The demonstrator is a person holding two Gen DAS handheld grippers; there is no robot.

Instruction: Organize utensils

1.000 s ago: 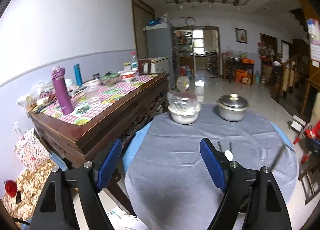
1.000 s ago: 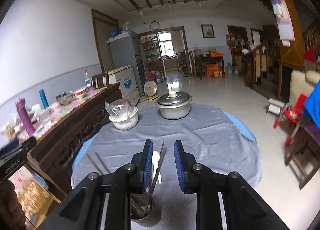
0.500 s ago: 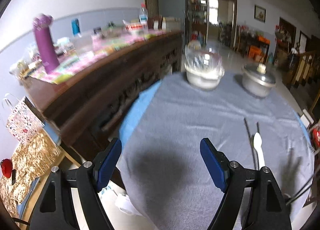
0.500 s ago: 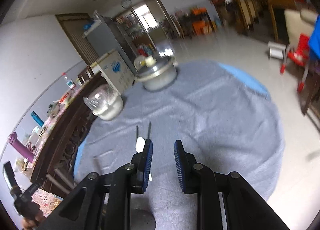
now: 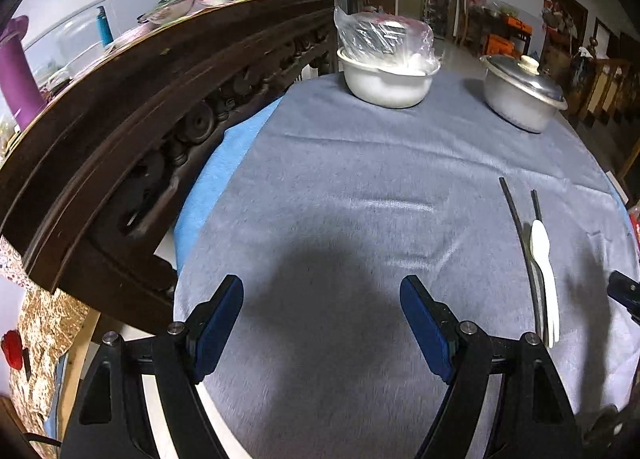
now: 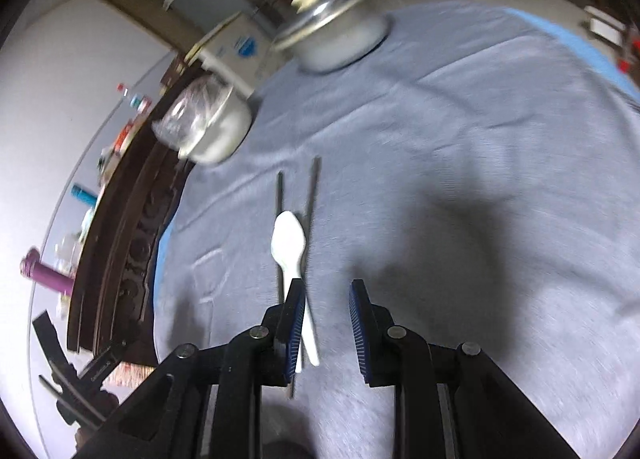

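Note:
A white plastic spoon (image 6: 289, 245) lies on the grey tablecloth between two dark chopsticks (image 6: 313, 195). In the left wrist view the spoon (image 5: 543, 259) and chopsticks (image 5: 520, 227) lie at the right. My right gripper (image 6: 326, 299) is open and empty, tilted, just above the spoon's handle end; its left finger overlaps the handle. My left gripper (image 5: 322, 299) is wide open and empty over bare cloth, well left of the utensils.
A white bowl covered by a plastic bag (image 5: 386, 71) and a lidded metal pot (image 5: 522, 93) stand at the table's far side. A dark wooden sideboard (image 5: 120, 131) runs along the left. A dark round thing shows at the right view's bottom edge (image 6: 286, 449).
Both grippers have tipped down and closer to the table. The right gripper has moved off the metal cup with chopsticks and now hangs over the spoon; its jaws are slightly wider.

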